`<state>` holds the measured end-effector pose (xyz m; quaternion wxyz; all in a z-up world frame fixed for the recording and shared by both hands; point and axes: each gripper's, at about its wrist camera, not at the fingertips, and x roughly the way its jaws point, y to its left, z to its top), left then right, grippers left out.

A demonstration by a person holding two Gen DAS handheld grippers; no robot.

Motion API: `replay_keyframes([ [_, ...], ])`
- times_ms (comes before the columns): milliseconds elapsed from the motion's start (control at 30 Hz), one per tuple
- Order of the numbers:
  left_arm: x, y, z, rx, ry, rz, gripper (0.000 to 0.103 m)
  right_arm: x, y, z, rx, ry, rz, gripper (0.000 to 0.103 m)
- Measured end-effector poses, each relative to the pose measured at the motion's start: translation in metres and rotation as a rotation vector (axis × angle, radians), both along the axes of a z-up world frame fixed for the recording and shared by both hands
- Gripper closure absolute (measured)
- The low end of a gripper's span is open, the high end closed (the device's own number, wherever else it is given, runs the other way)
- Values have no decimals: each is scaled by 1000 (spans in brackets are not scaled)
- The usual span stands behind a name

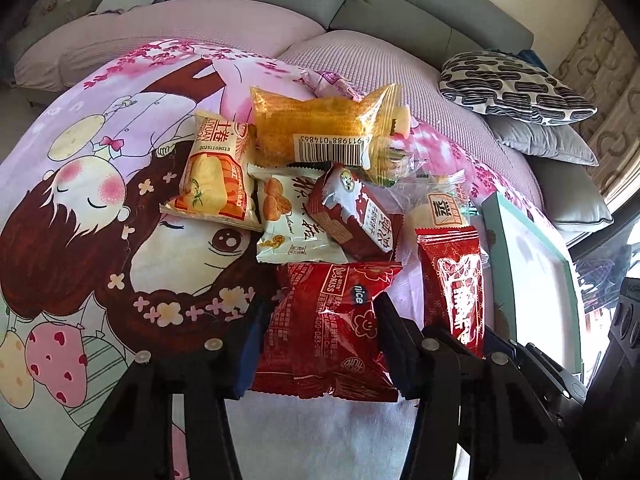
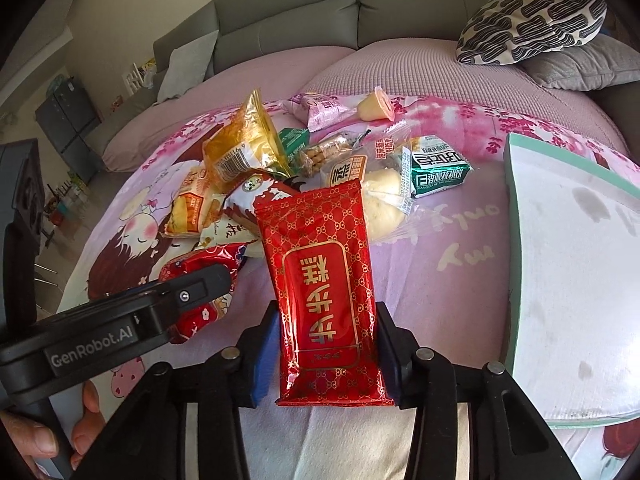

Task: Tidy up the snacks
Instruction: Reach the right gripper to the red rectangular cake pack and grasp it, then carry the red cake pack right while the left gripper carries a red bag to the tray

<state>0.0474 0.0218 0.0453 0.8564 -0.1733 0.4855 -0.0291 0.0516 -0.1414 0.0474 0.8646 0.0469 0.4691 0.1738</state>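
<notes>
Left wrist view: left hand-held gripper (image 1: 320, 332), jaws closed onto a red flower-print snack packet (image 1: 332, 332), pads pressing both its sides. Packet sits at the near edge of a snack pile on a cartoon-print blanket (image 1: 100, 208) spread over a sofa (image 1: 360, 8). Pile behind it: orange-and-white pastry packet (image 1: 212, 176), golden cake packet (image 1: 320, 128), white walnut-cookie packet (image 1: 296, 220), dark red wafer packet (image 1: 360, 220).

Right wrist view: right hand-held gripper (image 2: 328, 344), jaws clamped on a long red-and-gold cake packet (image 2: 324, 280), which is held by its lower half and tilted up over the pile. Green-and-white packet (image 2: 436, 172) and clear-wrapped bun (image 2: 384, 208) lie beyond. Teal-rimmed white box (image 2: 572, 280) lies just right of the pile on the blanket. Fingers (image 2: 84, 420) grip the other gripper's handle, lower left.
</notes>
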Motion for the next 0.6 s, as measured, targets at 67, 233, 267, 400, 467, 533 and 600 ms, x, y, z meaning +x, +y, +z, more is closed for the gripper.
replay_keyframes([
  [67,-2,0,5,-1,-16,0,49,-3,-2,5,6,-15,-1,56],
  [233,-7,-1,21,4,-64,6,49,-10,-10,22,38,-65,-10,56],
  [267,-9,-2,25,6,-75,7,49,-11,-12,24,44,-71,-14,56],
  [400,-13,-5,37,15,-114,6,49,-11,-19,28,57,-79,-29,56],
  [467,-14,-6,42,24,-128,5,49,-10,-24,29,63,-78,-39,56],
  [533,-15,-8,45,28,-139,3,49,-9,-29,31,67,-81,-51,56],
  [600,-14,-11,48,30,-144,0,49,-8,-35,33,67,-88,-64,56],
])
